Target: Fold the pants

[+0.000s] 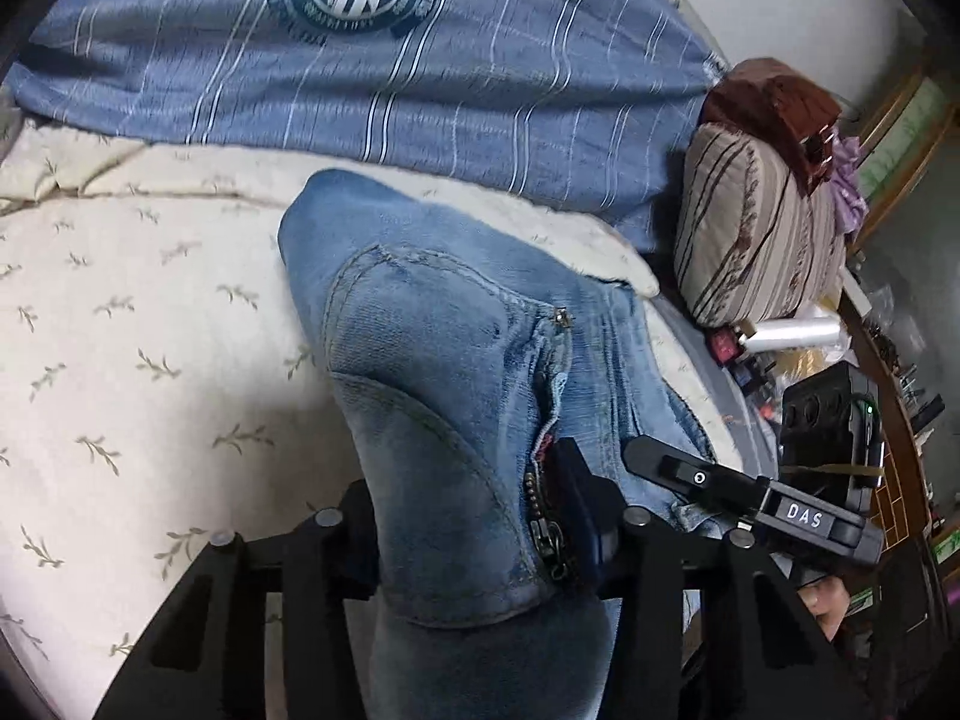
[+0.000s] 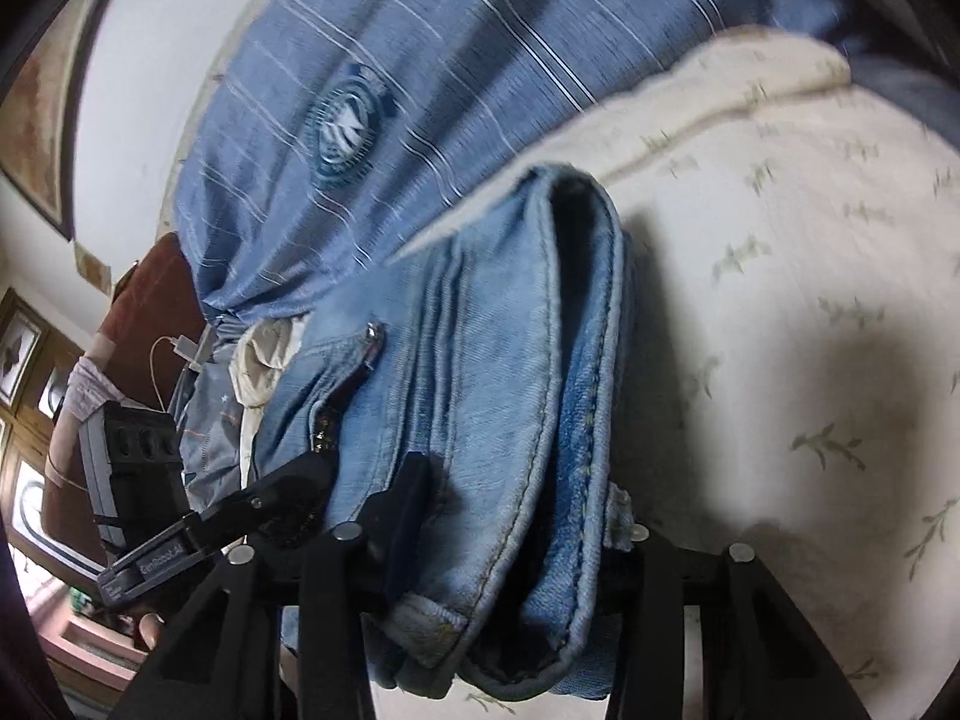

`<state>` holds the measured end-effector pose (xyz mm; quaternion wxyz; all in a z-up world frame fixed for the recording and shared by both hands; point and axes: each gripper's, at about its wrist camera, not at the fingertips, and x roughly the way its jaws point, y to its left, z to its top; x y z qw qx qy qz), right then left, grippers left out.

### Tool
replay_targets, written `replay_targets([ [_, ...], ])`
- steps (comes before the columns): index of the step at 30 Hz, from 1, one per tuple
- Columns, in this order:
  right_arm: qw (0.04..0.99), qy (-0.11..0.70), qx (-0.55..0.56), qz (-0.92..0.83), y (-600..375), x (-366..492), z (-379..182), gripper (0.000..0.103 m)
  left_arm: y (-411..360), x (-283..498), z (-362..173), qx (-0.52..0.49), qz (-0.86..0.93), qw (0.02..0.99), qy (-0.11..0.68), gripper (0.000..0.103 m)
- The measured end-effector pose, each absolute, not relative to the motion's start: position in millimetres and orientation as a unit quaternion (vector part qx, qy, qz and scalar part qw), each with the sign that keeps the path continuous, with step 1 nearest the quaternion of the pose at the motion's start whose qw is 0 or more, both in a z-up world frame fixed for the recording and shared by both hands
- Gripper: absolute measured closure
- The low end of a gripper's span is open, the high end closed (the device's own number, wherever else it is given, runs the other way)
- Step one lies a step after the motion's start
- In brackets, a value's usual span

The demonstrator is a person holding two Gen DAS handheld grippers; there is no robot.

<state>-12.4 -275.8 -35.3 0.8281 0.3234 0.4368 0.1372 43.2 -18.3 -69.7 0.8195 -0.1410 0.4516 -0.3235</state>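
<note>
Folded light-blue jeans (image 1: 456, 372) lie in a thick bundle on a cream bedspread (image 1: 120, 330) printed with small leaf sprigs. Each gripper is clamped on the denim — the left gripper (image 1: 480, 534) at the zipper end, the right gripper (image 2: 516, 516) on the stacked seams. Beyond lies a blue striped quilt (image 1: 360, 60) — beside it, a striped pillow (image 1: 756, 228).

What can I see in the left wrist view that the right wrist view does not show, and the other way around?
Only the left wrist view shows the striped pillow, the zipper of the jeans and the right gripper. Only the right wrist view shows the framed picture on the wall, the white pocket lining and the left gripper. Both show the jeans, the blue striped quilt and the cream leaf-print sheet.
</note>
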Motion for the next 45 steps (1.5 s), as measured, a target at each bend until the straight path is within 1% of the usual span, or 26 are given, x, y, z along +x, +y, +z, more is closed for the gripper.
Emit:
replay_targets([
  [11,0.875,0.365,0.278,0.155,-246.3,-12.5,4.7,0.06,5.3,26.1,-31.2,-0.12,-0.306,0.864,0.382,0.056],
  [15,0.877,0.357,0.277,0.161,-231.8,-4.2,8.0,0.06,16.9,25.1,-25.3,-0.115,-0.278,0.881,0.364,0.056],
  [24,0.869,0.376,0.284,0.154,-199.0,20.9,-7.9,0.06,43.7,41.7,-38.7,-0.125,-0.228,0.885,0.388,0.056],
  [35,0.857,0.403,0.292,0.135,-181.4,39.0,-29.8,0.06,54.2,58.3,-64.3,-0.116,-0.195,0.875,0.427,0.056],
  [39,0.851,0.414,0.296,0.129,-183.1,40.1,-35.5,0.06,54.1,60.0,-66.5,-0.105,-0.19,0.875,0.432,0.05],
  [41,0.848,0.421,0.298,0.126,-184.4,40.7,-38.3,0.06,54.9,62.2,-67.9,-0.105,-0.185,0.874,0.436,0.045],
  [42,0.846,0.424,0.3,0.124,-185.1,41.0,-39.6,0.06,55.0,63.1,-68.6,-0.104,-0.18,0.874,0.439,0.04],
  [43,0.844,0.427,0.3,0.123,-186.0,41.3,-40.4,0.06,54.6,64.7,-69.8,-0.103,-0.174,0.874,0.442,0.037],
  [44,0.842,0.43,0.301,0.122,-186.5,41.8,-41.5,0.059,54.7,65.2,-70.7,-0.101,-0.171,0.874,0.444,0.036],
  [45,0.84,0.435,0.301,0.119,-187.0,42.2,-43.0,0.055,54.5,65.3,-70.7,-0.098,-0.168,0.875,0.444,0.033],
])
